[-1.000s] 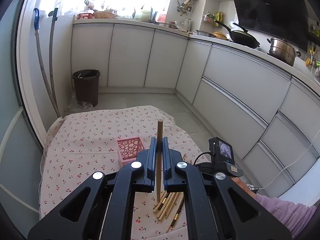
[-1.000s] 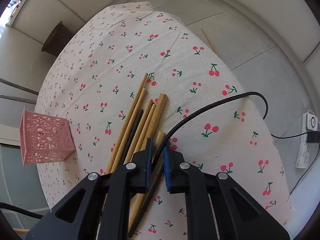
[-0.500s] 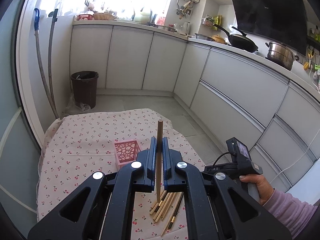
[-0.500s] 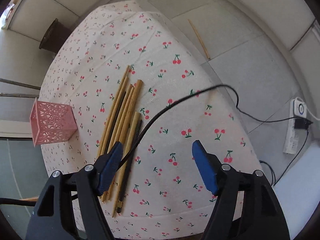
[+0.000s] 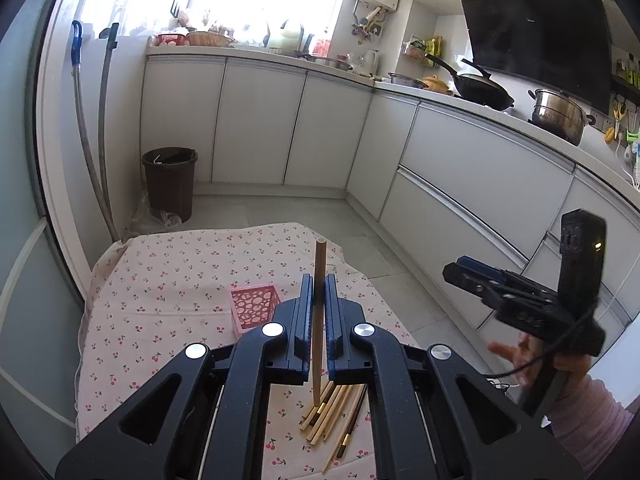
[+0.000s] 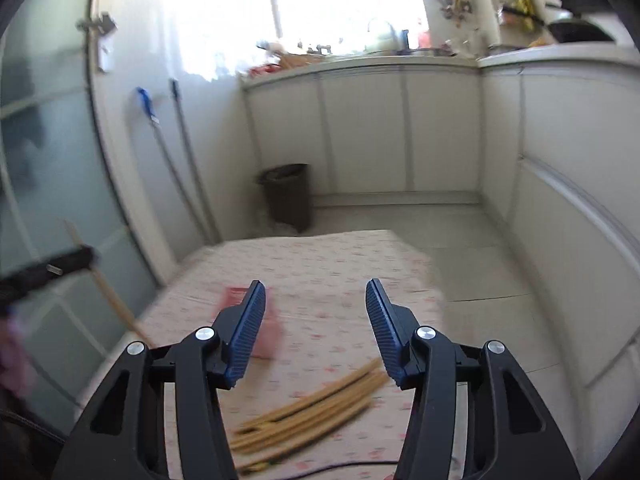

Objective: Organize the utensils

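A dark brown trash bin (image 5: 170, 182) is seen at centre left, on the floor before the white cabinets (image 5: 256, 120). Two hoses (image 5: 90, 152) are hung at the left edge. At the upper right, a black wok (image 5: 480, 90) and a steel pot (image 5: 558, 114) are set on the counter.

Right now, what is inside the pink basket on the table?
In the left wrist view, the pink basket shows only its own perforated walls; no chopstick stands in it. Its bottom is partly hidden by the near wall. The right wrist view is too blurred to help.
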Demonstrator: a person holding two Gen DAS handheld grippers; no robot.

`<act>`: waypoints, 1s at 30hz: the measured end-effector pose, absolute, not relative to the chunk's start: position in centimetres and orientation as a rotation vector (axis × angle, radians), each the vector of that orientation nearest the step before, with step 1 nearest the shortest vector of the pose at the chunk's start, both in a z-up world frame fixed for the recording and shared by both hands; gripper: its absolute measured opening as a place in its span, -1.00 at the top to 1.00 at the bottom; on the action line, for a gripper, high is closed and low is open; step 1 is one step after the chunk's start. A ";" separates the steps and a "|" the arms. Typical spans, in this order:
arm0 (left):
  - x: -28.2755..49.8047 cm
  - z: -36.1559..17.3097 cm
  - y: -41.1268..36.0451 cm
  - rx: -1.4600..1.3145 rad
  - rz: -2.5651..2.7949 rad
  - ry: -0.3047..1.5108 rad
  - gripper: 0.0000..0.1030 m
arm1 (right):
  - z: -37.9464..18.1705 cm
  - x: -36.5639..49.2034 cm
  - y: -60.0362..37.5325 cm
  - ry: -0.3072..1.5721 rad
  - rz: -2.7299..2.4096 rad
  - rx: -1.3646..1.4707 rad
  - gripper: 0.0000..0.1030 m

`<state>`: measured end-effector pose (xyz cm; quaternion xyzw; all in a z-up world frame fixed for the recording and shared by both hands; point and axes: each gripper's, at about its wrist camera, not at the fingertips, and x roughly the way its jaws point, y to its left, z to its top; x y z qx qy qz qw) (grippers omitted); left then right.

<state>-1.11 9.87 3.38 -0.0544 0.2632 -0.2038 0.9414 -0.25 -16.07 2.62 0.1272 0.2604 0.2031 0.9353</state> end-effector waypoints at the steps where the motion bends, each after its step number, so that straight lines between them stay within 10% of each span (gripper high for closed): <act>1: -1.1 3.4 9.9 -0.112 -0.414 0.539 0.90 | 2.6 0.0 -16.2 0.579 0.458 0.340 -0.03; 7: -0.9 3.2 9.7 -0.112 -0.412 0.545 0.90 | -10.6 7.6 -18.5 1.272 0.125 0.662 -0.18; 21: -0.1 2.4 9.3 -0.083 -0.405 0.570 0.89 | -18.5 11.6 -19.1 1.283 -0.026 0.649 0.47; 30: -0.1 2.4 9.5 -0.086 -0.399 0.572 0.88 | -19.8 11.8 -18.6 1.324 -0.045 0.681 0.48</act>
